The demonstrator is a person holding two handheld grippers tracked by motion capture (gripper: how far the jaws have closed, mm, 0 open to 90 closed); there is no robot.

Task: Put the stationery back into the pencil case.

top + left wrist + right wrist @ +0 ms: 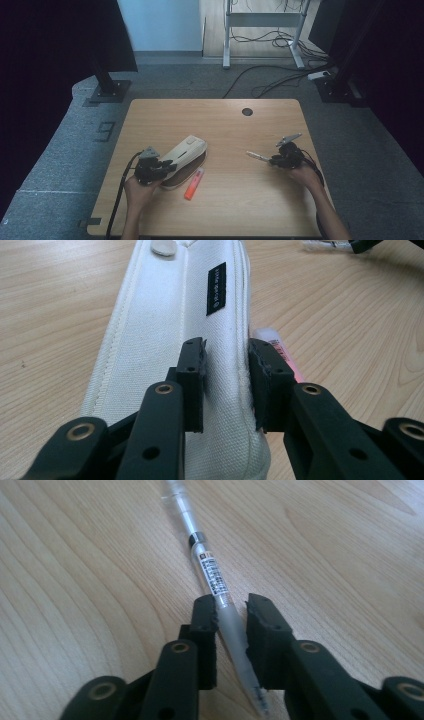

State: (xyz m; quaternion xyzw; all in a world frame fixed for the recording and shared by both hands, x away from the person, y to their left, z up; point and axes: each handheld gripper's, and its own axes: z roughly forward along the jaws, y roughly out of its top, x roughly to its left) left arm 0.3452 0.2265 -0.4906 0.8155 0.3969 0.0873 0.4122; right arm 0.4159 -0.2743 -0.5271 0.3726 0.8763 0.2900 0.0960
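A white fabric pencil case (185, 152) lies slanted on the wooden table (225, 125), left of middle. My left gripper (167, 166) is shut on its near end; in the left gripper view the pads pinch a ridge of the cloth (165, 315) between them (227, 357). An orange highlighter (194, 184) lies right beside the case and peeks past the right jaw (282, 347). At the right, my right gripper (274, 160) is shut on a clear pen (257, 156). The pen's frosted grip sits between the pads (231, 607), and its labelled barrel (210, 570) points away over the table.
A dark round cable hole (247, 111) sits near the table's far edge. Beyond the table are a grey carpet, black stand bases (107, 90) and loose cables (280, 75). The other gripper and the pen's tip (325, 244) appear far off in the left gripper view.
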